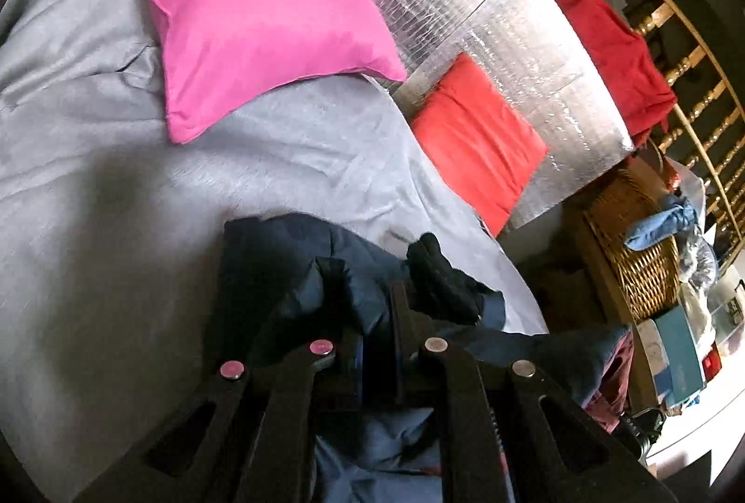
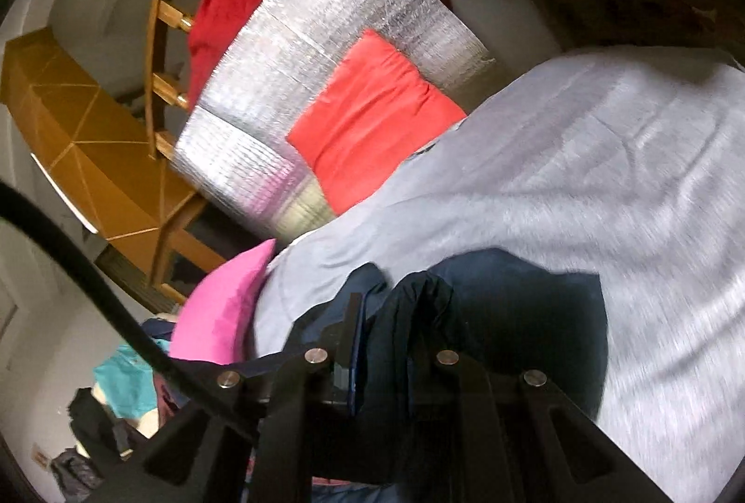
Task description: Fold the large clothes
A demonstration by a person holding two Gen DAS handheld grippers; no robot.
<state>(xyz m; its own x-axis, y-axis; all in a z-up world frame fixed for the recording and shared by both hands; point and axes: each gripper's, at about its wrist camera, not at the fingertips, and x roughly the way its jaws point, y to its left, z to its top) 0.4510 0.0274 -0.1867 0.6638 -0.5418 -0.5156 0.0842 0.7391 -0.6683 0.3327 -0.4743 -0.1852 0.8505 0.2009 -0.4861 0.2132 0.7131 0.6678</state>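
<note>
Garment pinched in both grippers.

A dark navy garment of soft, matt cloth lies bunched on a pale grey bedsheet, a smooth woven fabric with a faint sheen. The left claw and right claw are matt black plastic with small shiny metal pins. A pink pillow looks satiny. Behind it stands crinkled silver foil sheeting (gridded, highly reflective), a matt red cushion, varnished wooden rails and a rough wicker basket.
</note>
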